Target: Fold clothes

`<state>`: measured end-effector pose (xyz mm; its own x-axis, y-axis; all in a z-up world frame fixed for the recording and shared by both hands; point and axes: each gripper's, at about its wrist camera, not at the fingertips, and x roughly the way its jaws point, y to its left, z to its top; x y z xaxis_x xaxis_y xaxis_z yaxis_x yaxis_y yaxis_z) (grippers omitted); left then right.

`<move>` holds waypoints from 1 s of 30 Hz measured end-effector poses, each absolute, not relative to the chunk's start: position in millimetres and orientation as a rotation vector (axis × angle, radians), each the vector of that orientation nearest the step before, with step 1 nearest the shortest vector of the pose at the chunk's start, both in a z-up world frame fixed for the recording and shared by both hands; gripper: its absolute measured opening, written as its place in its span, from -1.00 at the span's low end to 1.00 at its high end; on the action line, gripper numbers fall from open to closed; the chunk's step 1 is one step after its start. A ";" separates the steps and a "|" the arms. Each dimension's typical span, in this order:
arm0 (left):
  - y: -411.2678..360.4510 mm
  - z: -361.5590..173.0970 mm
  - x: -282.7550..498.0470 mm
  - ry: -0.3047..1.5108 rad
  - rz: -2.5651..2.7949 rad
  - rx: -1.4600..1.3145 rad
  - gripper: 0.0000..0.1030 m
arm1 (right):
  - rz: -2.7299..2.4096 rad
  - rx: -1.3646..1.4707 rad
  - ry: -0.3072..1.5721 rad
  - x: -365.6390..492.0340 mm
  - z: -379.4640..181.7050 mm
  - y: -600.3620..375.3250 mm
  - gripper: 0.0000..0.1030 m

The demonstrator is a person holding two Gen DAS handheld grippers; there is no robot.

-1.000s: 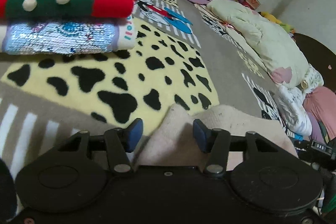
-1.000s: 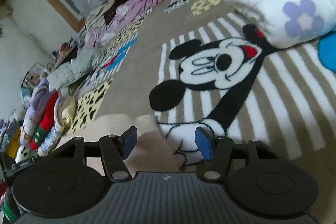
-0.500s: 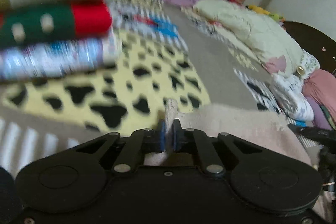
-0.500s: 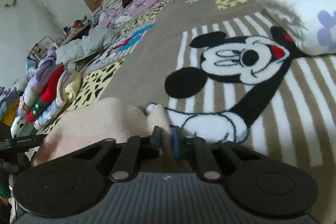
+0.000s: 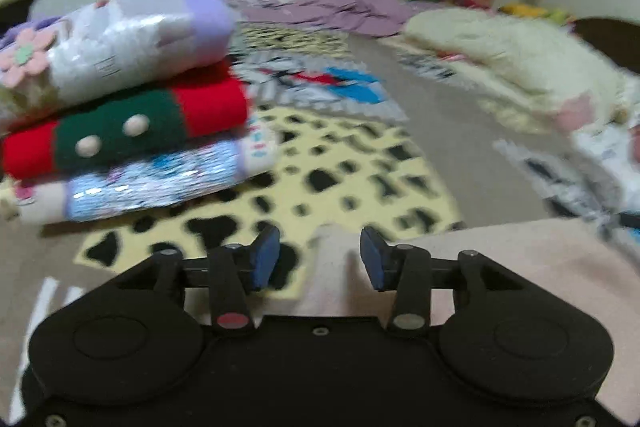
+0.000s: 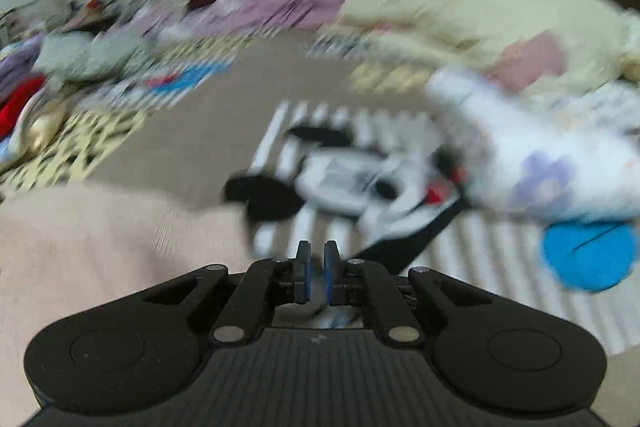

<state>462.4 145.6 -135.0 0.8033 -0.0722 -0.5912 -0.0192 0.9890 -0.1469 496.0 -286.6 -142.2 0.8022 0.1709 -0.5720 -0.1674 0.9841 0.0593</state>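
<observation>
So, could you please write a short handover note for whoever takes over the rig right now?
Left gripper: open, holding nothing, above the near edge of the pale pink garment.
Right gripper: jaws nearly together; the blur hides whether any fabric is pinched between them.
The pink garment lies on the cartoon-print rug, spread between the two grippers.
Done: a stack of folded clothes sits on the rug, ahead and to the left of the left gripper.
Left: finish folding the pink garment and, probably, add it to the stack. More clothes lie heaped further back.
</observation>
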 end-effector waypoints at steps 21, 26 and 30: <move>144.7 -148.5 473.1 0.680 -0.068 -0.221 -0.86 | 0.265 0.202 0.692 495.2 -162.4 -301.1 -0.83; 139.1 -127.6 461.7 0.646 -0.123 -0.213 -0.63 | 0.189 0.063 0.678 493.0 -159.4 -286.7 -0.81; 134.6 -110.8 452.6 0.619 -0.168 -0.206 -0.61 | 0.172 0.047 0.625 482.7 -136.3 -284.4 -0.64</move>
<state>452.6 134.6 -110.8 0.8020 -0.2168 -0.5566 0.0941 0.9660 -0.2406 482.7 -284.4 -136.3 0.7971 0.1746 -0.5780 -0.1463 0.9846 0.0957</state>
